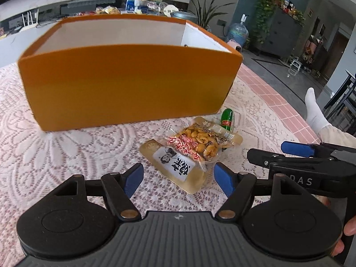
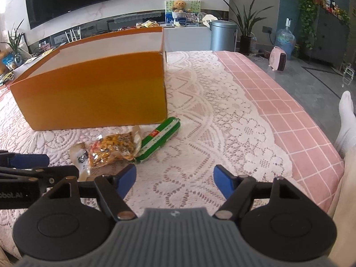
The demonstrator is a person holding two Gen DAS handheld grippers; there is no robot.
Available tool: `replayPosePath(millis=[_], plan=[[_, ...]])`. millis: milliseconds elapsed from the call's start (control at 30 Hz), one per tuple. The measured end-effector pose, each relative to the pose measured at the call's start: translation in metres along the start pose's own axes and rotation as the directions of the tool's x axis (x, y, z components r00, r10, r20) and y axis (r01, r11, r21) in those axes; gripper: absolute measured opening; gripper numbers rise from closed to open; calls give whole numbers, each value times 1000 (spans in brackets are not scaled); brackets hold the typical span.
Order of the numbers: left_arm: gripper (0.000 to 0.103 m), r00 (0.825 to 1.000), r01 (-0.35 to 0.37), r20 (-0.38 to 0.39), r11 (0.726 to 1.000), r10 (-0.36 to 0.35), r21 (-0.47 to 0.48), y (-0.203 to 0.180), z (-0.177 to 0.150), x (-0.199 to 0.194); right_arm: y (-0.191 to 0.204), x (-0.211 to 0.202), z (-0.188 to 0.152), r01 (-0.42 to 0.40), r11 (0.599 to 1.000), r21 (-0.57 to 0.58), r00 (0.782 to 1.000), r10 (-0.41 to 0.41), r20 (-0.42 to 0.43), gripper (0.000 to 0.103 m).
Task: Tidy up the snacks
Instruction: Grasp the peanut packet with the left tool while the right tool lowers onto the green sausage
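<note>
- Two snacks lie on a table covered with a white lace cloth [image 2: 200, 111] over pink checked fabric, both just in front of a large open orange cardboard box [image 1: 129, 84] with a white inside.
- One is a clear plastic packet of golden fried beans [image 1: 195, 142] with a white label and red print; it lies flat, near the box's front right corner.
- The other is a green sausage-shaped stick in shiny wrapper [image 2: 159, 141], touching the packet's far side, one end close to the box's front wall.
- No contents of the box can be seen from these angles.
- The packet is probably light, crinkly and slippery, and its beans could crush under a hard squeeze; the flat sealed margin at the near end looks the safest place to pinch.
- The green stick looks light, firm and smooth, and may roll; gripping across its middle seems best.
- The left gripper [image 1: 178, 178] has its blue-padded tongs spread wide, one on each side of the packet's near end, not pressing on it.
- The right gripper [image 2: 174, 181] is also spread, with only lace cloth between its tongs; it holds nothing, and the green stick lies ahead and to its left.
- The grippers sit side by side near the table's front edge.
- A person's white-socked foot [image 2: 346, 120] shows off the table's right edge.
</note>
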State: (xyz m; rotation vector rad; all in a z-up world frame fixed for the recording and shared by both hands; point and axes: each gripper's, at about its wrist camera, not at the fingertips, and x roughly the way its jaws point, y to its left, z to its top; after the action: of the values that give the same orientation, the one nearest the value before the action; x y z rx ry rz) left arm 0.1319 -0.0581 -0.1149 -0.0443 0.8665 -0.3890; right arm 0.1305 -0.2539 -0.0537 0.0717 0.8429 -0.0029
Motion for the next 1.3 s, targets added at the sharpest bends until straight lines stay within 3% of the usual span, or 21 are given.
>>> replayPosePath(millis=[300,567,733,900,1000,1067,1133,1233,1300], plan=[[85,999,34,-27,999,-34,-30,8,-2,19,-2,12,3,20,1000,20,1000,-19,-19,70],[85,1000,13,-2,998,-13,63,-1,0,20,1,21,2,12,1000,15,999,-11,-41,70],[85,999,-40,40,989,35,145,-12,1,18,-1,20,4,23,999,35,1000,-23,-20,68],[85,996,-78,55,955,65,287,-32,4,21,-7,21,6,58,997,48,998,-57,-12,68],[82,993,-114,75,920,92,375,-48,8,27,-9,21,7,47,997,65,999,-47,-13,68],[78,990,-137,90,886,109,443,-58,9,31,-10,19,7,53,997,64,999,-53,-3,68],[68,988,-153,94,852,122,501,-66,9,36,-11,19,8,58,996,69,998,-58,-3,68],[58,990,-138,63,831,123,538,-70,8,44,-14,18,8,65,995,77,998,-64,-6,68],[57,989,-145,58,820,135,554,-71,6,46,-15,18,8,68,995,77,998,-68,-5,68]])
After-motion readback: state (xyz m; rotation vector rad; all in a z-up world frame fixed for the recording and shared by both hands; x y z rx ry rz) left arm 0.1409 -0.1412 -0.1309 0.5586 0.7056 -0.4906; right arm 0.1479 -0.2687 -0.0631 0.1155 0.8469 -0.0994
